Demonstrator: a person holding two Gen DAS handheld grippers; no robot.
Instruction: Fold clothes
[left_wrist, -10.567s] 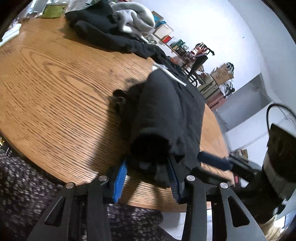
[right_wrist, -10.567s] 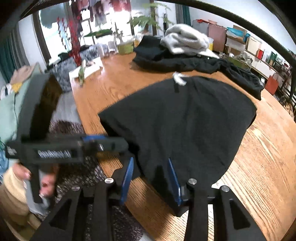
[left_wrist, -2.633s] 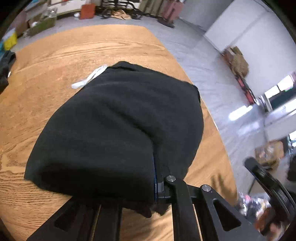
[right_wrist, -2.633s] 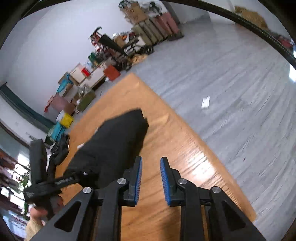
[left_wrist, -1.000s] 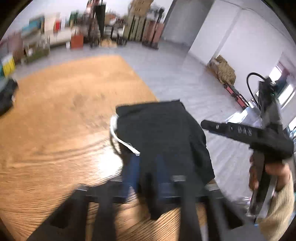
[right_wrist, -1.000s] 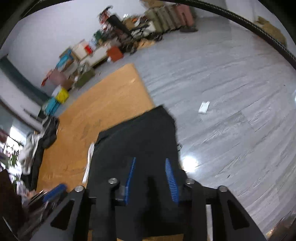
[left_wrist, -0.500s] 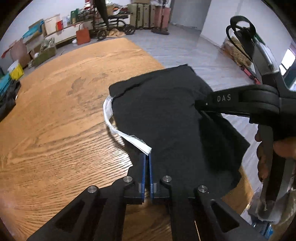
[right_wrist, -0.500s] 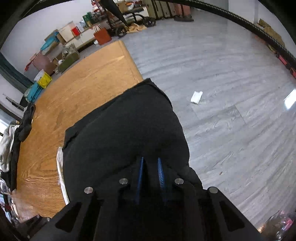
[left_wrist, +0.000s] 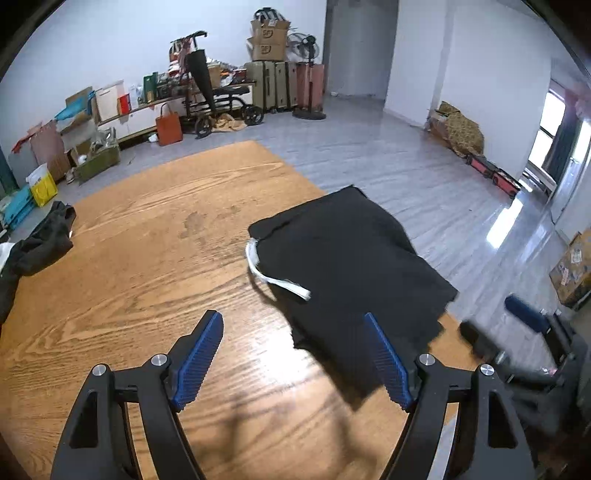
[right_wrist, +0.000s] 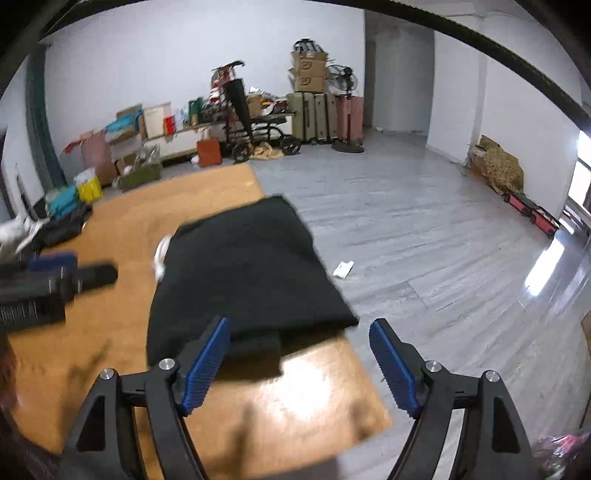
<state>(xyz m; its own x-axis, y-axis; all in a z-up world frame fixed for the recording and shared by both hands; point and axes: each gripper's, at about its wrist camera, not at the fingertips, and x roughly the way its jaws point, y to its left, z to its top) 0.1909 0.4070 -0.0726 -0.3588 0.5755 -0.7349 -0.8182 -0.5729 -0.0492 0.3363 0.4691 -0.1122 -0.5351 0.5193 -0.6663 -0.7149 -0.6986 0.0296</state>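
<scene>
Both the left claw (left_wrist: 293, 356) and the right claw (right_wrist: 300, 363) are hanging spread, gripping nothing, above the folded black garment (left_wrist: 351, 266) lying at the wooden worktop's (left_wrist: 147, 266) right edge.

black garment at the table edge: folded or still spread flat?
Folded. The garment lies as a compact, layered block at the table edge, white drawstring poking out. Both grippers, left and right, are open and off it.

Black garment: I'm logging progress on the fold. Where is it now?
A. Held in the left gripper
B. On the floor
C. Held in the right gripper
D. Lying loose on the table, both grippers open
D: the black garment lies on the table, with the left gripper and right gripper both open and empty.
</scene>
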